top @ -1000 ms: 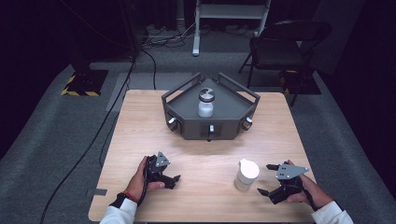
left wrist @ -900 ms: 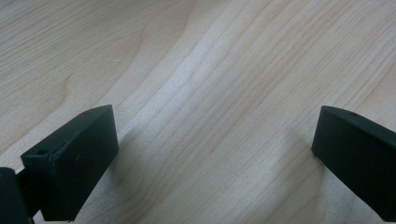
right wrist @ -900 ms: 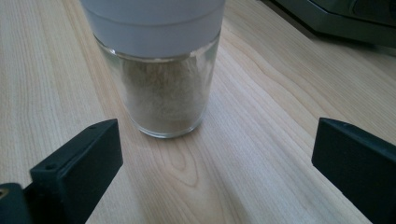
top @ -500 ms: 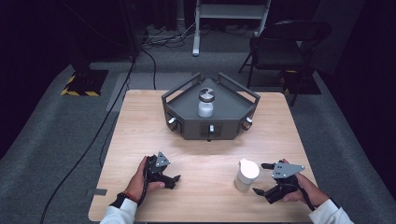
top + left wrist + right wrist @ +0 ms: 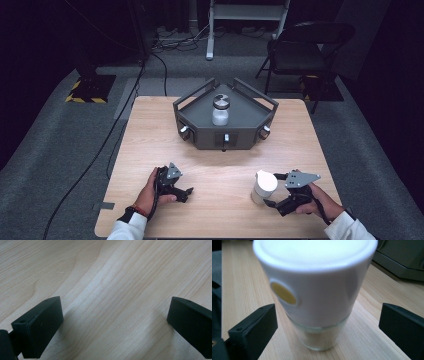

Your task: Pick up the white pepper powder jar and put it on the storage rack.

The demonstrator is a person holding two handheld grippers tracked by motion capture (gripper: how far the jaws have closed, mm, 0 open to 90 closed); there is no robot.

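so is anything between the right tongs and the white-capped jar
Nothing: in the right gripper view the white-capped jar stands between the open right tongs, with bare table on either side.

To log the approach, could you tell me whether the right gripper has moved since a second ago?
Yes: the right gripper has closed leftward on the standing white-capped jar.

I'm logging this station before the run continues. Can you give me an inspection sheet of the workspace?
Surface: wooden table, bare grain.
Job's things: white-capped jar upright near the front edge, between the open right gripper's jaws, untouched.
Clutter: grey tray at the back, holding a small jar.
Grippers: left gripper open, low over bare wood.
Cables: black cable on the floor at left.
Surroundings: grey carpet, folding chair, dark room.
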